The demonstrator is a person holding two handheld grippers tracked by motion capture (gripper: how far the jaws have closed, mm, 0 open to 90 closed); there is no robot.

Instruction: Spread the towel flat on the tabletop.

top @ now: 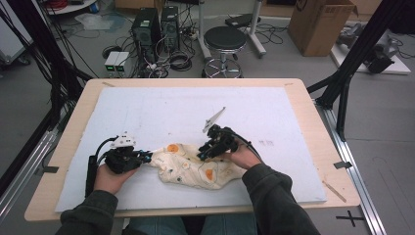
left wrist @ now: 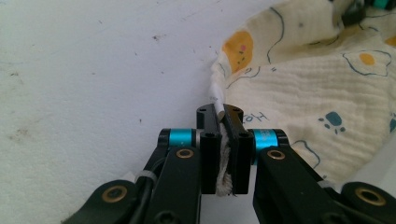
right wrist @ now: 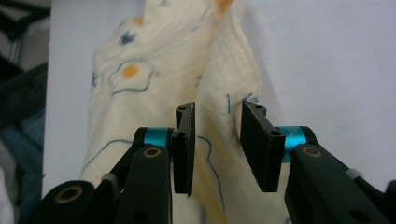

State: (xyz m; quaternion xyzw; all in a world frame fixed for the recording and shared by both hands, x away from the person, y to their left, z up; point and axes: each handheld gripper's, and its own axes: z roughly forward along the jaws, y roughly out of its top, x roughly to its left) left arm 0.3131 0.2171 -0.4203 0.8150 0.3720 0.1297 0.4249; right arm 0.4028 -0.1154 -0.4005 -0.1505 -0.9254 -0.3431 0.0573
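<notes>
Black stool [top: 224, 39], cardboard box [top: 320, 24]

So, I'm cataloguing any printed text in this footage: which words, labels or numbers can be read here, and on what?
"HO": dark blue letters on the cream egg-print cloth, seen upside down beside the left claw; the rest of the word is hidden.
Dark mark on the cardboard box: too cropped and blurred to read.
Faint marks on the white mat: too small to read.
Blue strokes on the cloth near the right claw: not legible as letters.
</notes>
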